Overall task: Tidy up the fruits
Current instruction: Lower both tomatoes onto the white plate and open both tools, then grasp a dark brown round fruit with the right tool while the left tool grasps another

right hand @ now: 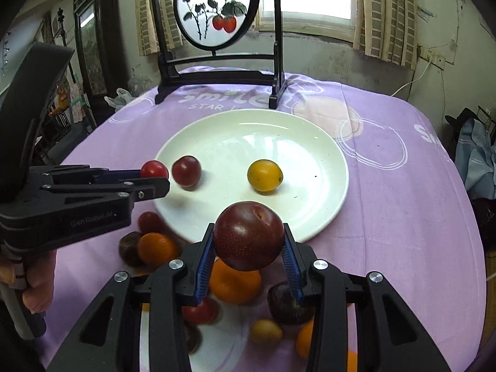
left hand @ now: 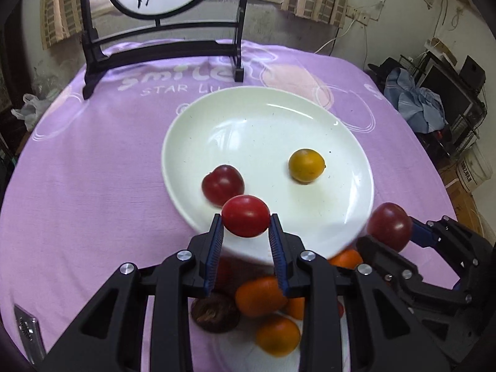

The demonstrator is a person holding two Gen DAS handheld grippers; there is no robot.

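Left wrist view is showing the bench under a lilac printed cloth (left hand: pixel 93 186), carrying a black-framed round painted screen (left hand: pixel 161 49) at the far side and a wide white ceramic plate (left hand: pixel 266 124) in the middle. A dark red plum (left hand: pixel 222 184) and a small yellow-orange citrus fruit (left hand: pixel 306 166) are lying on that plate, well apart. The left gripper (left hand: pixel 246 226) is pointing steeply down toward the plate's near rim, its jaws clamped on a small glossy red tomato (left hand: pixel 245 216), which is hanging between the blue ribbed pads just in front of the plum. Right wrist view is showing the right gripper (right hand: pixel 249 245) tilting down likewise, its jaws pressing on both sides of a large dark maroon speckled plum (right hand: pixel 249 235) held above the near edge of the plate. A hand (right hand: pixel 34 282) is gripping the left gripper's handle at the left edge. Below both grippers, a blurred heap of orange tangerines (right hand: pixel 234 282), more red and dark fruits, is lying on the near cloth.
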